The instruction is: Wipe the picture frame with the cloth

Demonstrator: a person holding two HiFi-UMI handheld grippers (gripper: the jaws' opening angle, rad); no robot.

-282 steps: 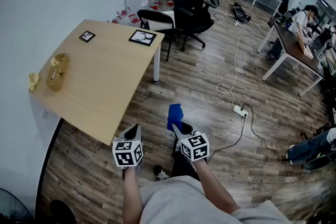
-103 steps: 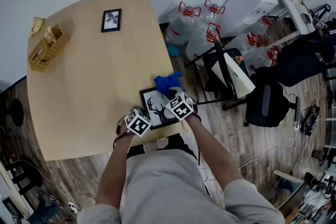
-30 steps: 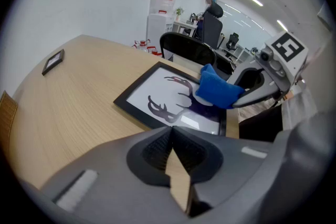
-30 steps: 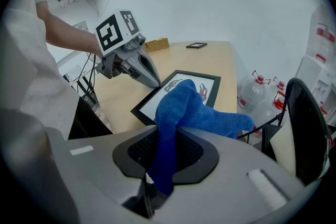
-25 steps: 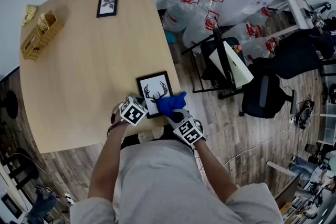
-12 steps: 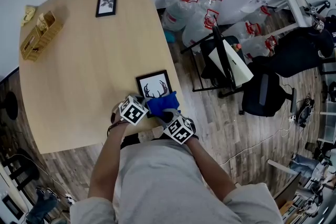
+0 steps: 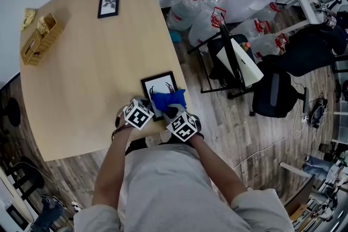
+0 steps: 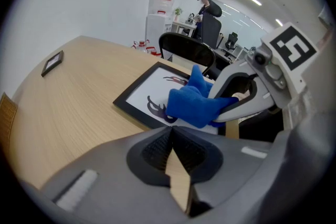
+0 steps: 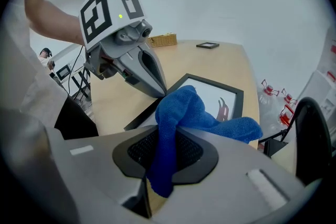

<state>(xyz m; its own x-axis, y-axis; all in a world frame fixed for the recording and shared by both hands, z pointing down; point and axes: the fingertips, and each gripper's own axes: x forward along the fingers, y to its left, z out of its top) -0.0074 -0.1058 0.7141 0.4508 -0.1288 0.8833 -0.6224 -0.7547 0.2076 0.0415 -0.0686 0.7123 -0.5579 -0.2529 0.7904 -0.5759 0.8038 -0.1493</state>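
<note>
Picture frame (image 7: 156, 84): black-edged, rectangular, holding a white print of dark antlers. It lies flat near the right edge of a pale wooden table (image 7: 81, 68), directly in front of the person.
Blue cloth (image 9: 181, 110): soft bright-blue fabric bunched on the frame's face, covering the near part of the print (one tail pinched, the rest loose).
Right gripper (image 9: 160, 165): grey jaws clamped on the cloth's tail, low over the frame.
Left gripper (image 8: 176, 157): grey jaws pressed together with nothing between them, tip at the frame's near-left border.
Far side of table: small black-framed photo (image 7: 109, 5) and woven basket (image 7: 37, 39), well apart from the frame.
Floor: clear water jugs with red handles (image 7: 202, 32) beside the table.
</note>
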